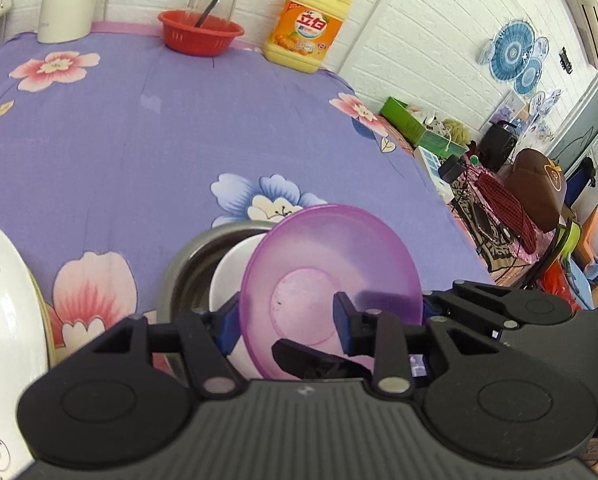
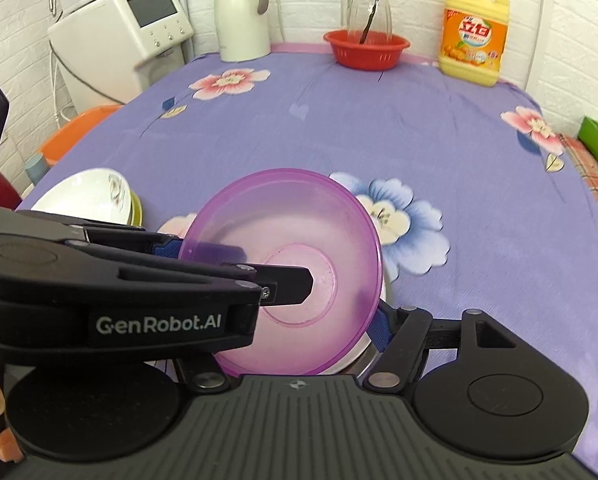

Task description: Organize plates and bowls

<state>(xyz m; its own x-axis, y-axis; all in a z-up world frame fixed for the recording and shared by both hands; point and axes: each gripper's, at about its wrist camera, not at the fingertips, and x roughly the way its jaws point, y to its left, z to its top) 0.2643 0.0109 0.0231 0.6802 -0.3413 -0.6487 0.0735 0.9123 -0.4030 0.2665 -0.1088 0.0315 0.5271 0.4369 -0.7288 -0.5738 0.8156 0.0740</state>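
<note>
A translucent purple bowl (image 1: 331, 272) (image 2: 291, 240) hangs tilted, its inside facing the cameras. My left gripper (image 1: 287, 320) (image 2: 191, 250) is shut on its rim, one pad inside the wall and one outside. My right gripper (image 2: 287, 332) stands wide open around the bowl's lower part. Its right finger (image 2: 383, 320) is close beside the rim, and its left finger is hidden behind the left gripper. Right below the purple bowl sits a steel bowl (image 1: 187, 272) with a white bowl (image 1: 231, 276) inside it. To the left, a white patterned dish (image 1: 3, 300) (image 2: 87, 196) rests on a yellow-green one (image 2: 137, 208).
At the back of the purple flowered tablecloth (image 2: 339, 128) stand a red basket (image 2: 367, 50) holding a glass jug, a yellow detergent bottle (image 2: 475, 36) and a white thermos (image 2: 243, 12). A water dispenser (image 2: 119, 36) and an orange seat (image 2: 75, 128) stand off the left edge.
</note>
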